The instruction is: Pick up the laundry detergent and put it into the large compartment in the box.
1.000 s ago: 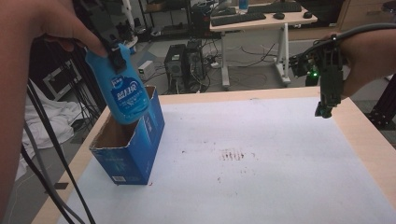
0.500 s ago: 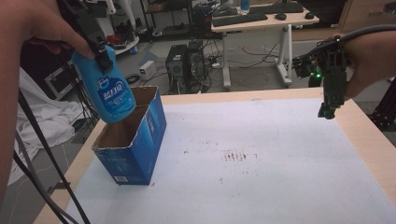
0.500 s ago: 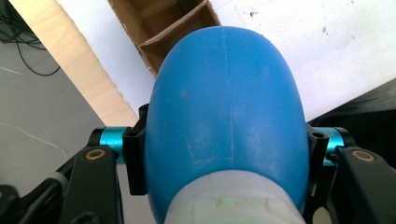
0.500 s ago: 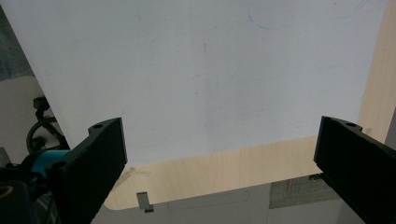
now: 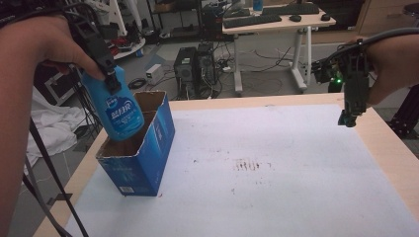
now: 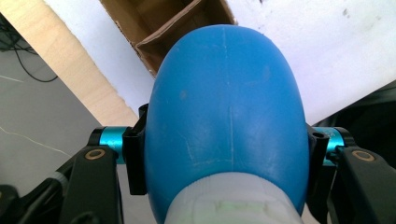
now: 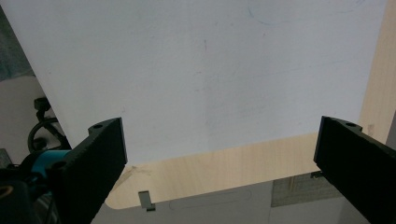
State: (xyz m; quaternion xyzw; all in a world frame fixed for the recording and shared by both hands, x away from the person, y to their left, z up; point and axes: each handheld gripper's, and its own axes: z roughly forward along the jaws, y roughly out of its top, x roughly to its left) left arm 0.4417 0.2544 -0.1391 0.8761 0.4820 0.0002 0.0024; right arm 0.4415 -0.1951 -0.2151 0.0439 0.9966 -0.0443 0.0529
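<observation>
A blue bottle (image 5: 120, 112) with a white label hangs tilted over an open blue cardboard box (image 5: 143, 163) at the table's left edge. My left gripper (image 5: 111, 83) is shut on the bottle's upper part. In the left gripper view the bottle (image 6: 226, 116) sits between both jaws, with the box's brown inside and divider (image 6: 170, 30) beyond it. The bottle's base is at the box's opening, near the divider. My right gripper (image 5: 350, 118) hangs open above the table's right side; in the right gripper view the gripper (image 7: 219, 140) has nothing between its jaws.
The white sheet (image 5: 276, 168) covers most of the wooden table (image 5: 390, 148) and carries a small brown stain (image 5: 245, 164). Cables (image 5: 44, 158) trail down from the left hand beside the table's left edge. Desks and computers stand on the floor beyond the table.
The left gripper carried the bottle a little leftward, then lowered it toward the box opening. The right gripper drifted slightly right and down, still open.
</observation>
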